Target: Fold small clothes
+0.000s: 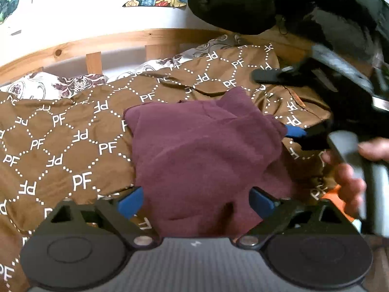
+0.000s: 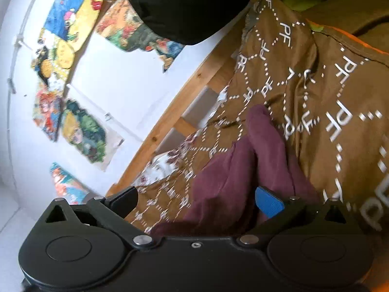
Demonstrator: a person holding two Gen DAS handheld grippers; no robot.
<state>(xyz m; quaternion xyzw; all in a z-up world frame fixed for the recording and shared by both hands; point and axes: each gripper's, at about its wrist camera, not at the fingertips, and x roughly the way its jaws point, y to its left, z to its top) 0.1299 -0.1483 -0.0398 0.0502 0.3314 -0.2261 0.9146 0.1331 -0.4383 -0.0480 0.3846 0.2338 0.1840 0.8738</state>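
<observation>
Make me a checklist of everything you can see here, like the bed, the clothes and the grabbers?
Surface: brown PF-patterned bedspread, rumpled, over a floral sheet.
Job's things: maroon garment, partly folded, bunched on the bedspread.
Clutter: black clothing piled at the back.
Grippers: left gripper open, garment between its jaws; right gripper open, jaws astride the garment's edge, with a hand holding it.
Cables: nothing seen.
Surroundings: wooden bed frame; white wall with colourful pictures.

A wooden-framed bed (image 1: 102,42) carries a brown PF-patterned cover (image 1: 60,141), with a maroon garment (image 1: 199,150) on it.
</observation>
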